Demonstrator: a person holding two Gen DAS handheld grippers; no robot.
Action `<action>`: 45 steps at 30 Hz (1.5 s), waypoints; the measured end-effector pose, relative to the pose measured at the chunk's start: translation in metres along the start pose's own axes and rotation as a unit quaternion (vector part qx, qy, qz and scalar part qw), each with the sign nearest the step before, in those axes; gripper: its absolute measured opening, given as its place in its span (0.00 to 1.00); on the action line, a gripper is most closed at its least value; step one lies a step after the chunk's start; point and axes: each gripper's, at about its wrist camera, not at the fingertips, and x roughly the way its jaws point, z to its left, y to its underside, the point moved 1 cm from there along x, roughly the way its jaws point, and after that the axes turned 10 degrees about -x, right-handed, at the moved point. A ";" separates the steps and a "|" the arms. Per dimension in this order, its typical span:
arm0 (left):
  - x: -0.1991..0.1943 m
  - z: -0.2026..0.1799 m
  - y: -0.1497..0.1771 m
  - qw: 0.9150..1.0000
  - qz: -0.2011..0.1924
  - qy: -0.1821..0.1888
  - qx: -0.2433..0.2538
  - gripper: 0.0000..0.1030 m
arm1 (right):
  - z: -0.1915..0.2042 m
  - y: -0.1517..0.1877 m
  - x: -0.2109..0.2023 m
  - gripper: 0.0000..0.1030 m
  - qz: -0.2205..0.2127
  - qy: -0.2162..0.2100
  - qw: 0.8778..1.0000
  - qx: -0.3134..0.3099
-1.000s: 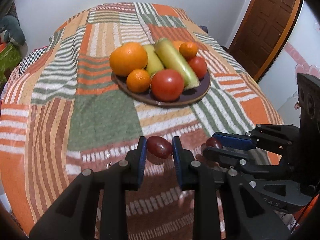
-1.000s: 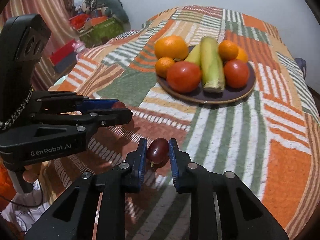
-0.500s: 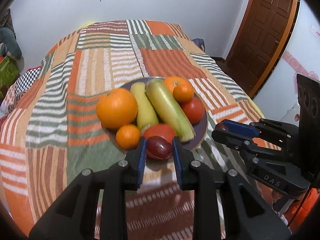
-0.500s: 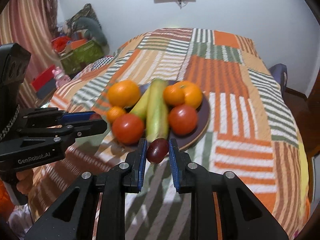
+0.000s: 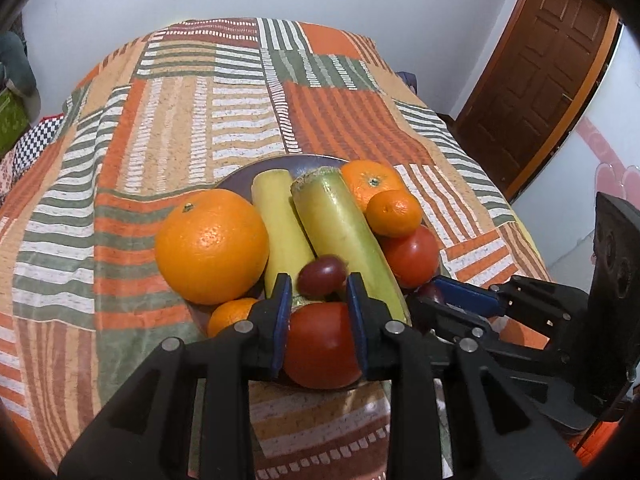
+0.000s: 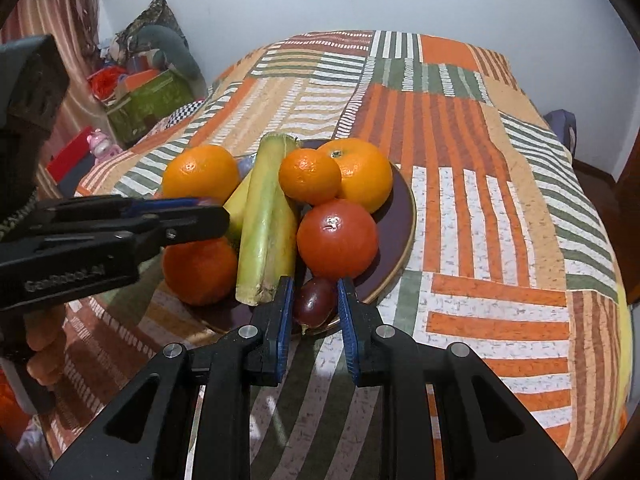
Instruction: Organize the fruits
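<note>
A dark plate (image 6: 402,216) on the patchwork bedspread holds oranges, tomatoes, a banana and a green corn cob (image 5: 340,232). My left gripper (image 5: 320,292) is open over the near tomato (image 5: 320,344); a dark red grape (image 5: 322,274), blurred, sits between the fingertips, clear of both pads. My right gripper (image 6: 314,292) is open at the plate's near rim; a second dark grape (image 6: 314,304) rests on the plate between its fingers. In the right wrist view the left gripper (image 6: 188,216) reaches over the plate from the left.
The bed's right edge drops toward a brown door (image 5: 536,76). Boxes, toys and a cushion (image 6: 156,76) stand beside the bed on the left. A large orange (image 5: 212,246) sits at the plate's left.
Both grippers moved forward over the plate and their jaws opened. The left grape came free of the pads; the right grape now lies on the plate.
</note>
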 end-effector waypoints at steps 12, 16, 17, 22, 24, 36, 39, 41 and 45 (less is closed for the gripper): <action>-0.087 -0.014 0.007 0.995 -0.094 -0.022 0.025 0.29 | 0.008 -0.015 -0.046 0.36 -0.043 0.022 0.999 -0.009; -0.147 -0.029 0.010 0.987 -0.157 -0.025 0.032 0.29 | 0.022 -0.028 -0.102 0.36 -0.099 0.041 0.994 -0.023; -0.161 -0.032 0.012 0.984 -0.172 -0.024 0.032 0.29 | 0.026 -0.031 -0.114 0.36 -0.111 0.042 0.993 -0.026; -0.243 -0.055 0.030 0.965 -0.259 -0.010 0.041 0.43 | 0.052 -0.043 -0.187 0.37 -0.189 0.060 0.979 -0.040; -0.272 -0.064 0.040 0.954 -0.295 -0.013 0.048 0.51 | 0.062 -0.042 -0.215 0.39 -0.222 0.066 0.972 -0.044; -0.352 -0.100 0.093 0.920 -0.381 -0.027 0.084 0.85 | 0.102 -0.023 -0.301 0.78 -0.340 0.104 0.934 -0.026; -0.356 -0.104 0.100 0.919 -0.384 -0.030 0.084 0.90 | 0.104 -0.020 -0.300 0.84 -0.345 0.116 0.931 -0.023; -0.357 -0.104 0.103 0.919 -0.385 -0.031 0.081 0.92 | 0.107 -0.016 -0.301 0.89 -0.345 0.124 0.930 -0.024; -0.360 -0.105 0.108 0.918 -0.387 -0.032 0.078 0.93 | 0.110 -0.011 -0.304 1.00 -0.350 0.139 0.926 -0.020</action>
